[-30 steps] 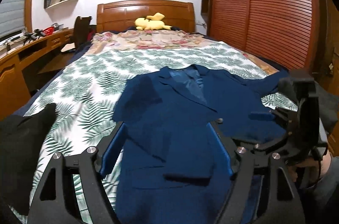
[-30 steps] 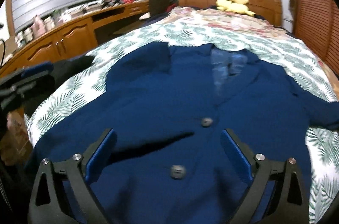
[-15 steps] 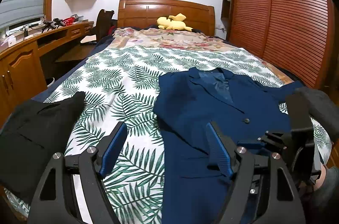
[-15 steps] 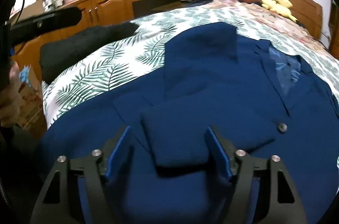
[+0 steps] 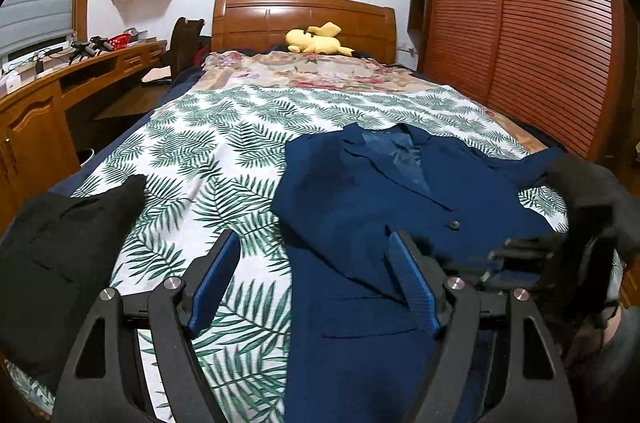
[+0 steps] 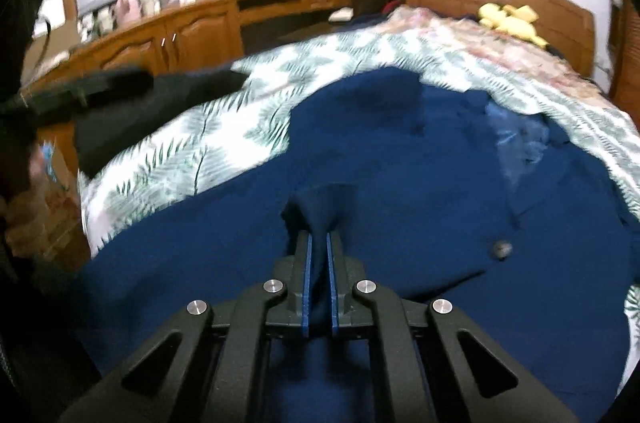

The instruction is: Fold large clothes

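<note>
A navy blue jacket (image 5: 360,223) lies face up on the leaf-print bedspread (image 5: 208,159), collar toward the headboard, one sleeve folded over its front. My left gripper (image 5: 312,267) hovers open over the jacket's left edge, nothing between its blue pads. In the right wrist view the same jacket (image 6: 400,183) fills the foreground. My right gripper (image 6: 318,243) is shut on a pinched fold of the jacket's cloth, which sticks up between the pads. In the left wrist view the right gripper's black body (image 5: 532,263) shows at the right, over the jacket.
A black folded garment (image 5: 60,243) rests at the bed's near left corner. A yellow plush toy (image 5: 316,41) lies by the wooden headboard (image 5: 304,19). A wooden desk (image 5: 48,103) runs along the left, a slatted wardrobe (image 5: 520,23) along the right.
My right gripper went from wide open over the jacket to shut on a fold of its cloth. The left gripper drifted left, off the jacket's middle toward its left edge, still open.
</note>
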Tool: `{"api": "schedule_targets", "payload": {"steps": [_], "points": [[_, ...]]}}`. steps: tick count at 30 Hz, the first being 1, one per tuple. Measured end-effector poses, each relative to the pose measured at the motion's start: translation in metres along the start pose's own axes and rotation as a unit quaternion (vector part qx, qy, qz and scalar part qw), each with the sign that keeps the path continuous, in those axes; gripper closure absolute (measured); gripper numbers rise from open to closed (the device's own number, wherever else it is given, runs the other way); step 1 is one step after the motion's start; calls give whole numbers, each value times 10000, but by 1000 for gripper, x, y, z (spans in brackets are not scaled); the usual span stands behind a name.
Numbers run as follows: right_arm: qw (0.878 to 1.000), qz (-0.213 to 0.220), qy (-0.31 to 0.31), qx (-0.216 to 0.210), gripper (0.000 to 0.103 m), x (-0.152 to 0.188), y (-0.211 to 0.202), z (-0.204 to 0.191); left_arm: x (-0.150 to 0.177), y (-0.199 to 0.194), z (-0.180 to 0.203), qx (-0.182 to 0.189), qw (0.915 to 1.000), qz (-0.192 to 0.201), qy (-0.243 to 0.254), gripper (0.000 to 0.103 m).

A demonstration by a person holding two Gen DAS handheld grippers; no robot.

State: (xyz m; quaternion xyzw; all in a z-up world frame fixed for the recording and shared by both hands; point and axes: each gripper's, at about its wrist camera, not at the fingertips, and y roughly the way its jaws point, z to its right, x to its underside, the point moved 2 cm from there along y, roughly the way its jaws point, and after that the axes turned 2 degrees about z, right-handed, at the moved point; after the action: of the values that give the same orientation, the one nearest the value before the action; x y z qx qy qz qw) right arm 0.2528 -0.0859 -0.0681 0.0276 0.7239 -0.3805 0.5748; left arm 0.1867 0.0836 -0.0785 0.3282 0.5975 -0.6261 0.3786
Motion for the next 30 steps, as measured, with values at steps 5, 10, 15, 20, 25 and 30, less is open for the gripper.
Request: {"api": "schedule_targets", "payload": {"steps": [5, 10, 15, 20, 25, 30], "points": [[9981, 488, 288, 228, 98, 4, -44, 22, -2, 4, 14, 64, 10000, -9, 68, 26], [9935, 847, 538, 537, 98, 13, -81, 45, -4, 8, 29, 151, 9998, -4, 128, 26], [9871, 1205, 619, 855, 98, 23, -114, 50, -4, 13, 43, 194, 9995, -35, 233, 26], [9786, 1553, 653, 1180, 98, 37, -149, 45, -4, 15, 55, 261, 9992, -40, 293, 26], [9817, 1113, 819, 1307, 98, 65, -151, 41, -4, 20, 64, 323, 9988, -101, 353, 26], [9860, 612, 900, 1262, 98, 94, -142, 29, -3, 21, 73, 363, 9984, -116, 426, 26]]}}
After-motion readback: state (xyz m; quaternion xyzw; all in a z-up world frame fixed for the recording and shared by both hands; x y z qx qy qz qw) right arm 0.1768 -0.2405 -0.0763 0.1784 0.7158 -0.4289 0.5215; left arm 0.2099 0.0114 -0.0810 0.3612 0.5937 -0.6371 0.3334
